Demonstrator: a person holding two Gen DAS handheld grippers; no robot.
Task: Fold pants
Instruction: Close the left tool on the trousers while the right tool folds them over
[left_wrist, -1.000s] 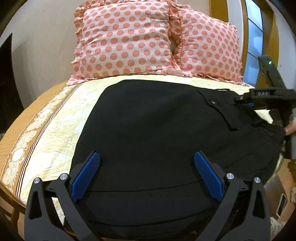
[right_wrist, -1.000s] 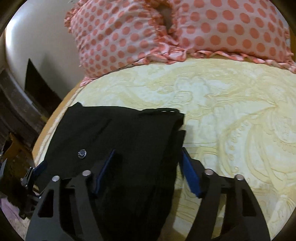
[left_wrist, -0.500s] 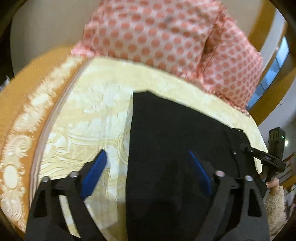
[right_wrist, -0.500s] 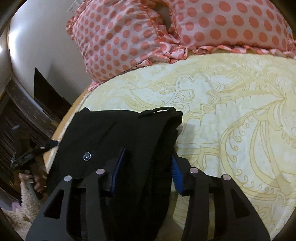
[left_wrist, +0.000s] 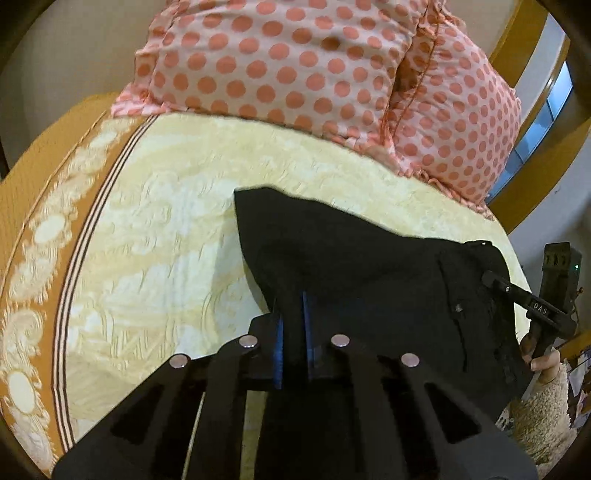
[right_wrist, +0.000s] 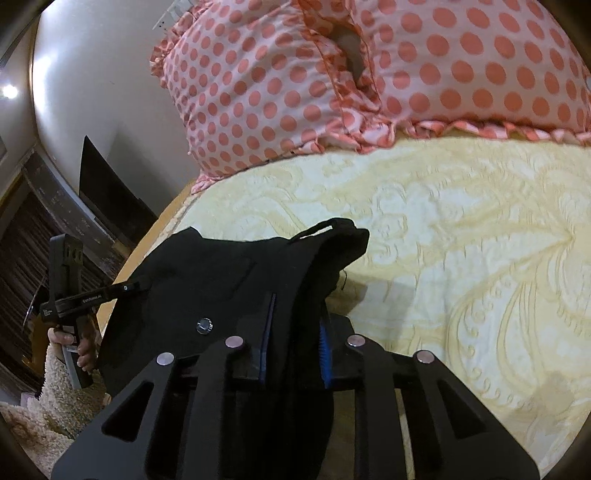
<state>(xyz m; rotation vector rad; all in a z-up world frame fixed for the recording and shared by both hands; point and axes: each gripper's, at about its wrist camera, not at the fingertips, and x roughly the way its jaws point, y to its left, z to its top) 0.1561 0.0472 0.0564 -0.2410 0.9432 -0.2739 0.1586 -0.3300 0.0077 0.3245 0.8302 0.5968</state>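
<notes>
Black pants (left_wrist: 351, 258) lie folded lengthwise on a yellow patterned bedspread (left_wrist: 166, 229). My left gripper (left_wrist: 291, 300) is shut on their near left edge, with dark cloth pinched between the blue pads. In the right wrist view, the waistband end (right_wrist: 221, 273) with its metal button (right_wrist: 204, 325) lies near the camera. My right gripper (right_wrist: 297, 306) is closing its jaws on a thick bunch of waist cloth that fills the gap between the pads. Each gripper also shows in the other's view: the right gripper (left_wrist: 489, 277) and the left gripper (right_wrist: 136, 286).
Two pink polka-dot pillows (left_wrist: 280, 62) stand at the head of the bed. An orange patterned border (left_wrist: 40, 229) runs along the bed's left side. A hand in a fleecy sleeve (right_wrist: 62, 339) holds the left gripper beside dark furniture (right_wrist: 107, 192).
My left gripper swung to the pants' left edge and closed from wide open onto the cloth. The right jaws narrowed from half open onto the waist fabric.
</notes>
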